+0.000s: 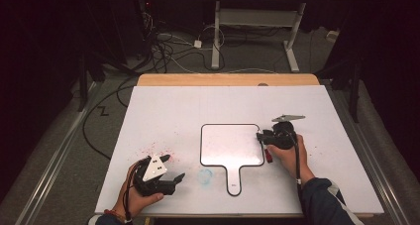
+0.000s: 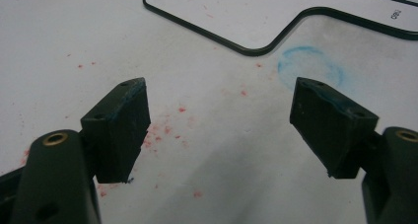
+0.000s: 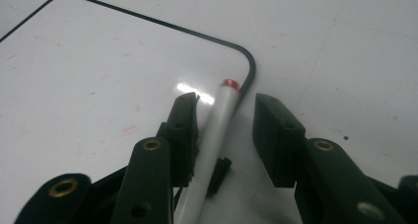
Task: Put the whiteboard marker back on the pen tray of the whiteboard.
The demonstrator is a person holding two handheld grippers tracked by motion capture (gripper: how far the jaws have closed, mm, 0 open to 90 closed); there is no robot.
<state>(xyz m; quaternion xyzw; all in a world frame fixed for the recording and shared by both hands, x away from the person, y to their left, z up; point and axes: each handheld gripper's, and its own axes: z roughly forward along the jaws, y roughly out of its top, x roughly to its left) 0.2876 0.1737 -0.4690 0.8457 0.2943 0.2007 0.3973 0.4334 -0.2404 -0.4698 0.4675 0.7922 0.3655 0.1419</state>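
A small whiteboard [image 1: 230,143] with a black rim and a short handle lies flat on the white table. My right gripper [image 1: 261,136] is at the board's right edge. Seen in the right gripper view, a white marker [image 3: 217,125] with a red end lies between the pads of the right gripper [image 3: 226,103], leaning by the left one. The right pad stands clear of it, so nothing is pinched. The marker's red end reaches the board's rounded corner [image 3: 249,61]. My left gripper [image 1: 173,167] rests near the table's front left, open and empty [image 2: 220,86].
Red specks [image 1: 158,148] dot the table by the left gripper, and a blue ring smudge [image 2: 310,66] sits near the board's handle [image 1: 234,180]. The table's wooden far edge [image 1: 228,80] backs onto floor cables [image 1: 163,46] and another desk's legs [image 1: 215,41].
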